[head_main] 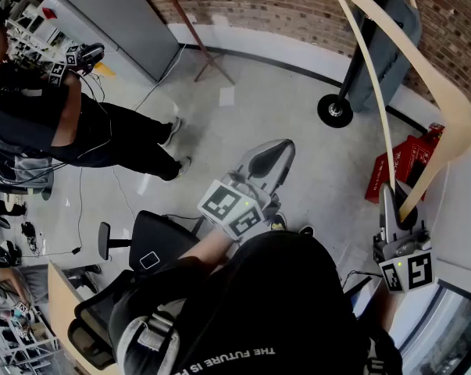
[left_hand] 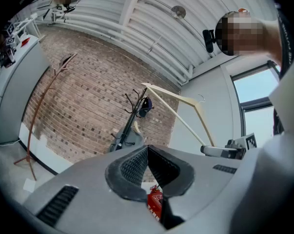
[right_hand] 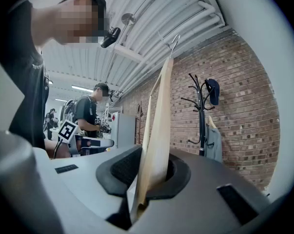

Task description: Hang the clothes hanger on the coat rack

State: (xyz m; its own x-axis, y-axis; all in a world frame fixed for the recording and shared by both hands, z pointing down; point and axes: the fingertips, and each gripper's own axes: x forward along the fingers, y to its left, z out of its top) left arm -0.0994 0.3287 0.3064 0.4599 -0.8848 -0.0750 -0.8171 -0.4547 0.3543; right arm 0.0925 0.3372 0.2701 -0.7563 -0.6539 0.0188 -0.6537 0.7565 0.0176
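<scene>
A pale wooden clothes hanger (head_main: 446,100) rises from my right gripper (head_main: 397,213), which is shut on its lower end at the right of the head view. In the right gripper view the hanger (right_hand: 159,126) stands upright between the jaws of that gripper (right_hand: 154,174), with its metal hook (right_hand: 175,40) at the top. The black coat rack (head_main: 352,61) stands by the brick wall, beyond the hanger and apart from it. A dark cap (right_hand: 212,90) and a grey garment (right_hand: 214,143) hang on the rack (right_hand: 200,111). My left gripper (head_main: 270,158) is shut on nothing over the floor; its pads (left_hand: 137,167) meet at their tips.
A red box (head_main: 403,166) sits on the floor by the right wall. Another person (head_main: 79,131) with grippers stands at the left. An office chair (head_main: 153,244) is beside me. A thin reddish stand (head_main: 192,30) and a grey cabinet (head_main: 118,14) are at the back.
</scene>
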